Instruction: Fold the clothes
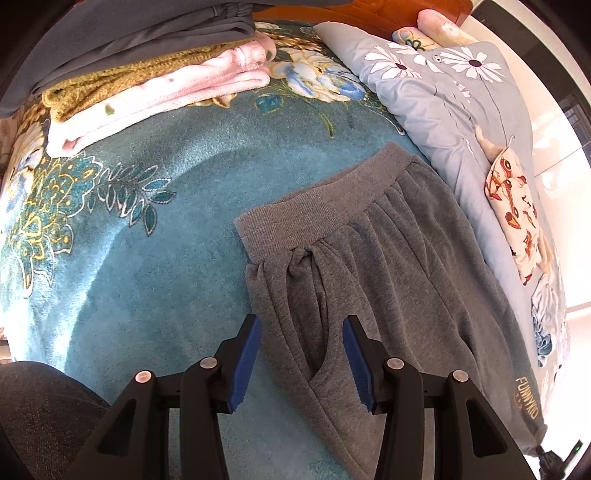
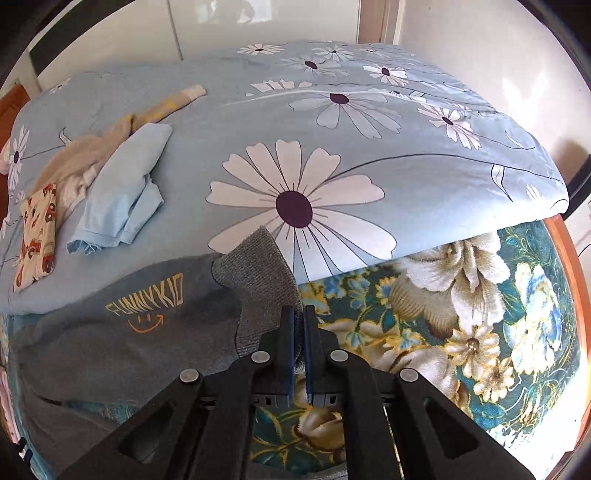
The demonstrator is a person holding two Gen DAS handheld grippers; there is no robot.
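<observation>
Right wrist view showed the right gripper (image 2: 299,314) pinching the cuff of the gray pants (image 2: 122,332) on the bed (image 2: 480,332), while the left gripper (image 1: 301,325) hung wide over them, so the fold looked just begun and next needed a hold near the waistband (image 1: 317,199).

Grey trousers (image 1: 388,266) — matt fleece, ribbed knit waistband; teal blanket (image 1: 147,266) — plush pile; gripper fingers (image 1: 245,363) — black plastic, blue ridged pads.

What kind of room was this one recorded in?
Most likely a bedroom: a bed with a teal floral blanket, a blue daisy-print quilt and stacked folded clothes near a wooden headboard.
</observation>
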